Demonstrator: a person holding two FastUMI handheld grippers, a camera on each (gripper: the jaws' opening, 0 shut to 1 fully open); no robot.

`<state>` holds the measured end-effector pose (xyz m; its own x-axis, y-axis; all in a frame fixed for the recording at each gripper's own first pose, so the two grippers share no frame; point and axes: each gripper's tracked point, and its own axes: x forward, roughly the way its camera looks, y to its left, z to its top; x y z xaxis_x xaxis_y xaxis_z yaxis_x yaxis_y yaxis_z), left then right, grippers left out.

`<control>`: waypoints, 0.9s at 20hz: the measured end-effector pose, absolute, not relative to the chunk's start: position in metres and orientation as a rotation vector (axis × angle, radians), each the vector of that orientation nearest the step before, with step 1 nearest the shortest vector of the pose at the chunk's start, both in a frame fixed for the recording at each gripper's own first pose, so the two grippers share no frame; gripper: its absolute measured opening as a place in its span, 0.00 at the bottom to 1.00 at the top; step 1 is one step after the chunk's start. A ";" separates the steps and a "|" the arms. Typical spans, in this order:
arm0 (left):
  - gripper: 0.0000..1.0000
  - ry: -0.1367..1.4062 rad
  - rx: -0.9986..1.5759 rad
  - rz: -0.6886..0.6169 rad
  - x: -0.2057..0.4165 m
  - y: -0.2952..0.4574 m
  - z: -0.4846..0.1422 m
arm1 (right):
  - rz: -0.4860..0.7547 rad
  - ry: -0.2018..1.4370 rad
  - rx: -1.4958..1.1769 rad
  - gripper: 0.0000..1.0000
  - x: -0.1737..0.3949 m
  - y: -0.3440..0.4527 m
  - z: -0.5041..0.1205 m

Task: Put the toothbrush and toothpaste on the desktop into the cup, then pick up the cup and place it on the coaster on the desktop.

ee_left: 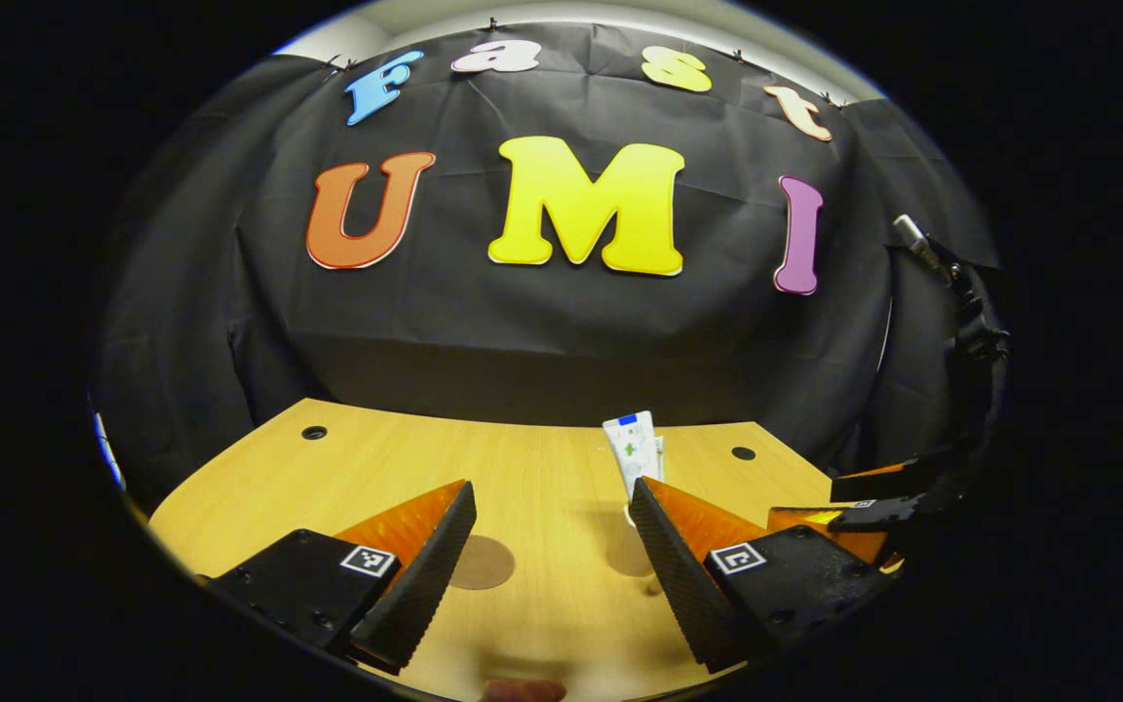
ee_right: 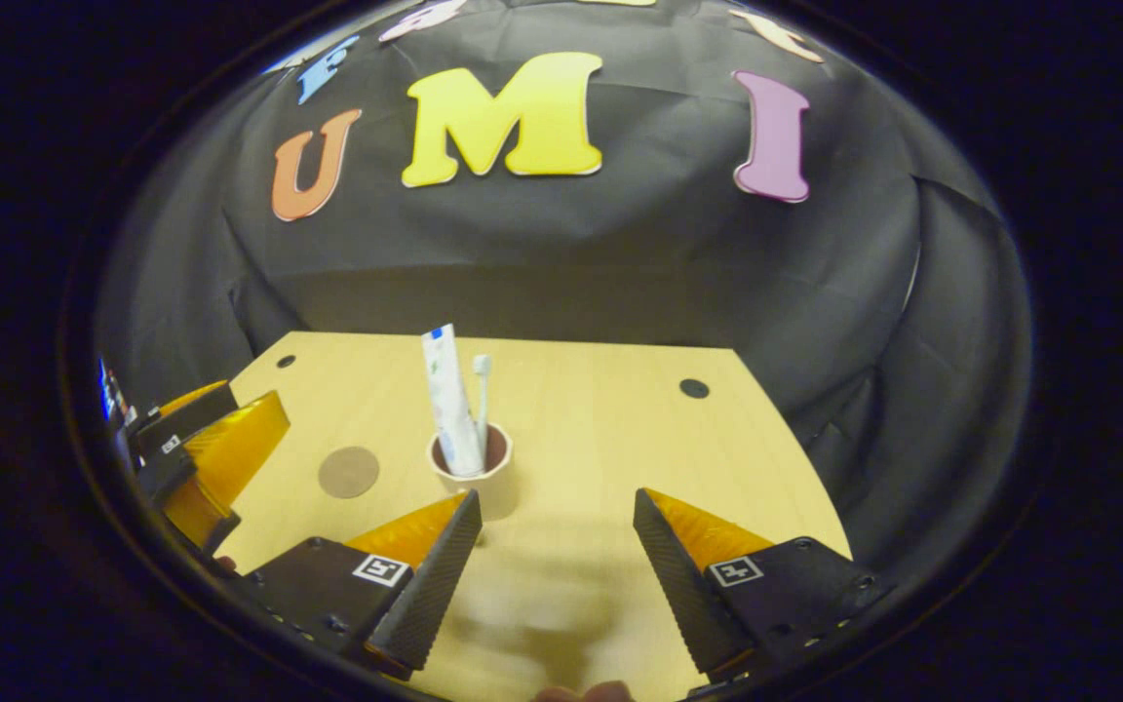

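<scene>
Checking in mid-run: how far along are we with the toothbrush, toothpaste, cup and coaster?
Done: the toothpaste and toothbrush stand in the cup. In hand: nothing; the right gripper is open just short of the cup, and the left gripper is open too. Left: the cup sits on the bare desktop, apart from the round coaster, so it must be gripped, lifted and set there.

Desktop: light yellow wood grain, marked by two small black round holes near the far corners. Coaster: plain brown disc. Cup: cream outside, dark reddish brown inside. Toothpaste: white tube, topped by a blue band at the crimped end, a green mark printed on the body. Toothbrush: white throughout. Booth wall: black cloth, creased.
</scene>
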<state>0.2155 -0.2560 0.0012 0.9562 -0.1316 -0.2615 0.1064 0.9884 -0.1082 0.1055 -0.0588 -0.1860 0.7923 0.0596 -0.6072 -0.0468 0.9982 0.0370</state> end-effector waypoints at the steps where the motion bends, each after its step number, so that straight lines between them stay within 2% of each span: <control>1: 1.00 0.274 -0.091 -0.114 0.209 -0.245 0.005 | 0.070 0.688 0.014 0.95 0.109 -0.050 -0.189; 4: 1.00 0.279 -0.087 -0.084 0.198 -0.213 0.012 | 0.106 0.810 0.005 0.98 0.115 -0.023 -0.208; 5: 1.00 0.277 -0.087 -0.070 0.196 -0.202 0.016 | 0.105 0.849 0.010 0.96 0.119 -0.017 -0.214; 12: 1.00 0.315 -0.117 0.031 0.190 -0.140 0.012 | 0.072 1.070 0.006 0.95 0.149 0.013 -0.258; 13: 1.00 0.335 -0.127 0.046 0.190 -0.132 0.007 | 0.071 1.105 0.009 0.98 0.153 0.016 -0.266; 17: 1.00 0.372 -0.149 0.116 0.190 -0.099 -0.003 | 0.040 1.259 0.014 0.95 0.156 0.015 -0.298; 18: 1.00 0.386 -0.162 0.128 0.189 -0.095 -0.006 | 0.032 1.286 0.017 0.98 0.156 0.013 -0.305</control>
<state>0.1887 -0.0953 -0.0058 0.9185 0.0936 -0.3841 -0.1551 0.9790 -0.1324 0.1565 0.0134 -0.3055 0.2809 0.0333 -0.9591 -0.0138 0.9994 0.0307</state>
